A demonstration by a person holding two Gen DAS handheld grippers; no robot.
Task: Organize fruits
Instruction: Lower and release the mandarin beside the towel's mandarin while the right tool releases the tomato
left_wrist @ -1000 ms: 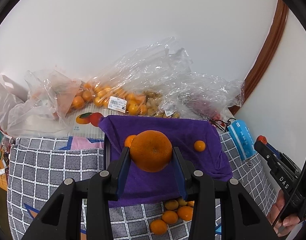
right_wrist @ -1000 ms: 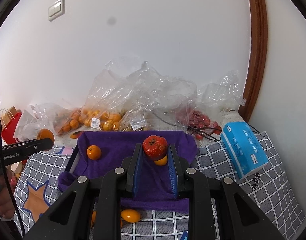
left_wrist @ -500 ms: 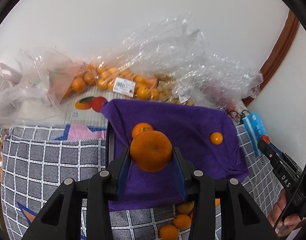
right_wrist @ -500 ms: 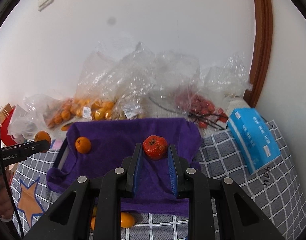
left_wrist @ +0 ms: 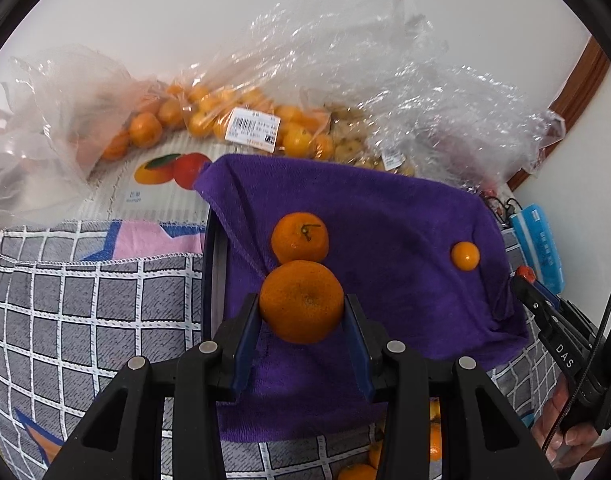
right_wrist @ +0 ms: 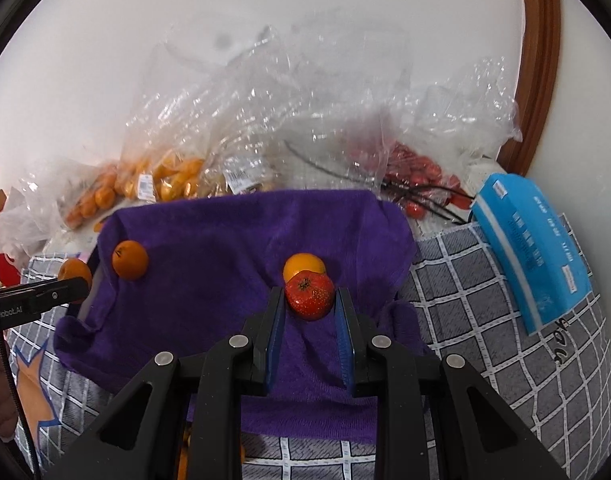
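Both claws carry fruit over the purple towel [left_wrist: 385,216]: the left claw [left_wrist: 301,312] clamps a large orange [left_wrist: 301,300] at frame centre, the right claw [right_wrist: 310,300] pinches a red fruit [right_wrist: 309,294]; next, each apparently needs lowering and releasing beside like fruit.

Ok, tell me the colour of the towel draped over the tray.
Deep purple towel; the right wrist view shows it best.

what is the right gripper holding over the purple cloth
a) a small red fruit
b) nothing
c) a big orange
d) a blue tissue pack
a: the right gripper is shut on a small red fruit, above the purple cloth.
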